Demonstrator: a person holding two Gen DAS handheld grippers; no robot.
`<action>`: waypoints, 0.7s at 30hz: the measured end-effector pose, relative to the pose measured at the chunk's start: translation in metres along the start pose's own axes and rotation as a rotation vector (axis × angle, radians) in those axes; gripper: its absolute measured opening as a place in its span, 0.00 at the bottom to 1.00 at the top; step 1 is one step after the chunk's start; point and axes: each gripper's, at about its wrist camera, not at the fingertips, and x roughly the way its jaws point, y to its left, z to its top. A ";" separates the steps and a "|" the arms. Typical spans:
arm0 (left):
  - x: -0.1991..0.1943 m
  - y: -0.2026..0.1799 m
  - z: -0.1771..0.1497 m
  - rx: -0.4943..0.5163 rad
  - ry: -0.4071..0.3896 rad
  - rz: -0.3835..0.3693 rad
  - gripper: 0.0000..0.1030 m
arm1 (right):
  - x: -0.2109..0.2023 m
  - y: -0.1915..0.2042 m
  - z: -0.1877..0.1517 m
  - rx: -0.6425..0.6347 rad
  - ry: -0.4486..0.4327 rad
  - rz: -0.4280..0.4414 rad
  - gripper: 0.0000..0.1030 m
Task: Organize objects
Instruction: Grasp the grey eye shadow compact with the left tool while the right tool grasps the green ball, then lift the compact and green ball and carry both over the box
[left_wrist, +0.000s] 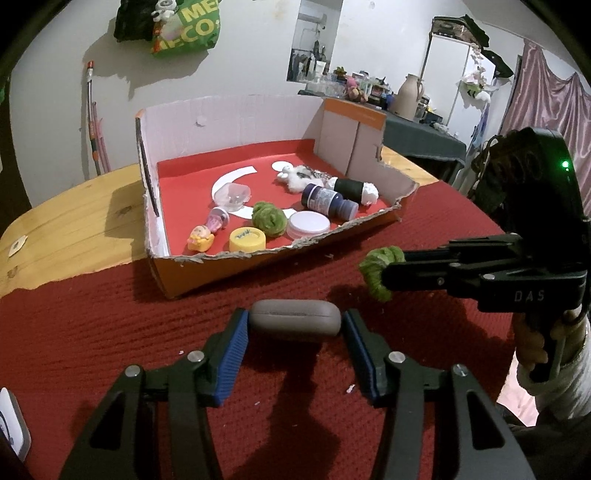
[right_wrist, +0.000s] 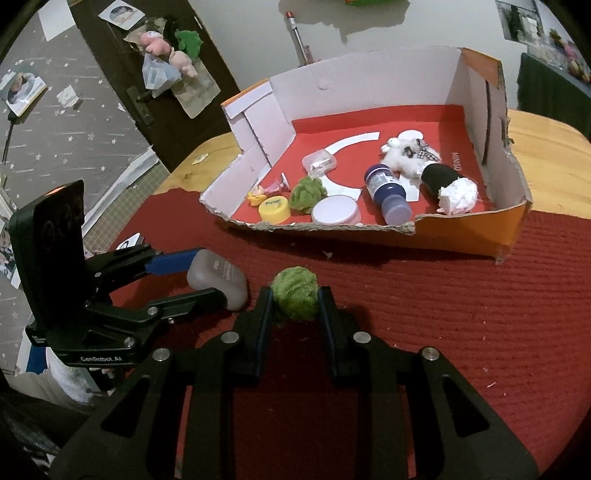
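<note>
Left fingers (left_wrist: 295, 325) pinching grey case (left_wrist: 295, 319) by its ends, long axis crosswise, right fingers (right_wrist: 295, 299) squeezing green pom-pom (right_wrist: 295, 297)

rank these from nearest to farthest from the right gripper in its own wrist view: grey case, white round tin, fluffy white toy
1. grey case, just left of the right gripper, held in the left gripper.
2. white round tin, at the cardboard box's torn front edge.
3. fluffy white toy, deep in the box toward its back right.

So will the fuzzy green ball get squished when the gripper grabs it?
Probably a bit: the green ball looks fluffy and soft, and the right gripper has closed tight on it. It likely weighs little and shouldn't slip, since fuzz grabs the pads.
</note>
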 end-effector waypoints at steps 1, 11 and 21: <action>-0.001 0.000 0.001 -0.005 0.006 -0.003 0.53 | -0.001 0.000 0.000 -0.001 -0.002 -0.001 0.22; 0.000 -0.017 0.011 0.098 0.106 0.056 0.53 | -0.013 -0.007 -0.008 0.009 0.003 -0.049 0.22; 0.036 -0.024 0.019 0.095 0.119 0.028 0.51 | -0.012 -0.018 -0.018 0.011 0.007 -0.130 0.22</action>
